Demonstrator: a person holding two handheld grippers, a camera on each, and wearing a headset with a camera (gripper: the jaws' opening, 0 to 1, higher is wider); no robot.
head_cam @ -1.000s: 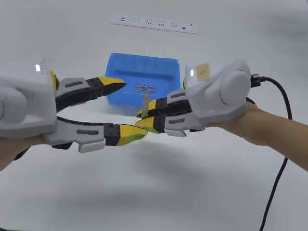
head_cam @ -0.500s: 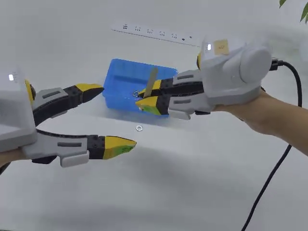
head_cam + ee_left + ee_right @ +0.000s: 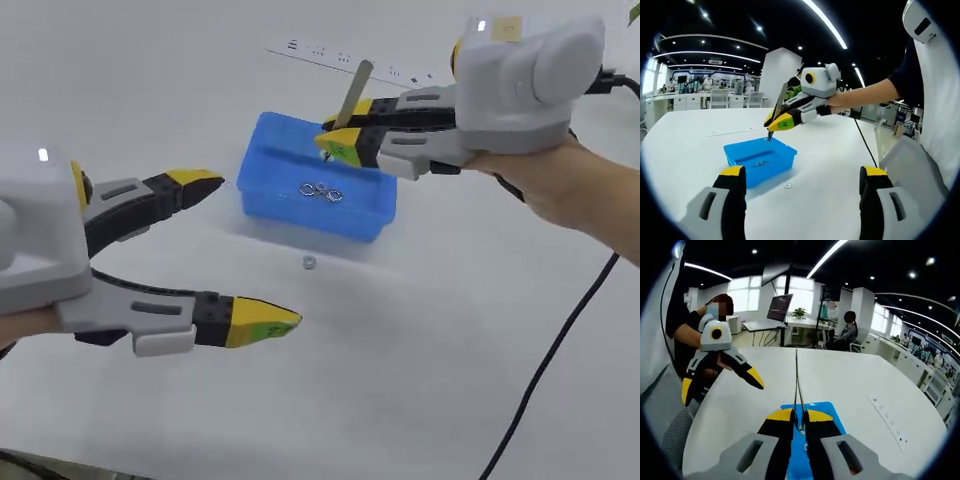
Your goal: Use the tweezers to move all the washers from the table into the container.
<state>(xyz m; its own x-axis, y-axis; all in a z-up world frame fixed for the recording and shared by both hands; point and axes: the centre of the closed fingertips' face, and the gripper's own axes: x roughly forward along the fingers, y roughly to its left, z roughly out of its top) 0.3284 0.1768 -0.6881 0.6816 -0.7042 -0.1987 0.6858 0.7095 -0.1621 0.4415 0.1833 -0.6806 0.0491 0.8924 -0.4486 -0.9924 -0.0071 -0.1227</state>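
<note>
A blue container [image 3: 268, 165] stands mid-table with a few washers [image 3: 322, 191] inside. One washer [image 3: 309, 262] lies on the white table just in front of it. My right gripper [image 3: 335, 142] is shut on the tweezers [image 3: 352, 85] and hovers over the container's far side. The tweezers [image 3: 778, 106] point down at the container [image 3: 760, 159]; whether their tip holds a washer is too small to tell. My left gripper [image 3: 245, 250] is open and holds nothing, left of the loose washer [image 3: 787, 186]. The right gripper view looks along the tweezers [image 3: 796, 382] and shows the left gripper [image 3: 722, 385].
A white power strip [image 3: 350, 60] lies behind the container. A black cable [image 3: 560, 350] runs from the right gripper across the table's right side. White tabletop [image 3: 420, 380] stretches in front. People sit at desks in the background.
My right gripper has risen with the tweezers from low in front of the container to above its far side. The loose washer on the table has come into sight. The left gripper stays open.
</note>
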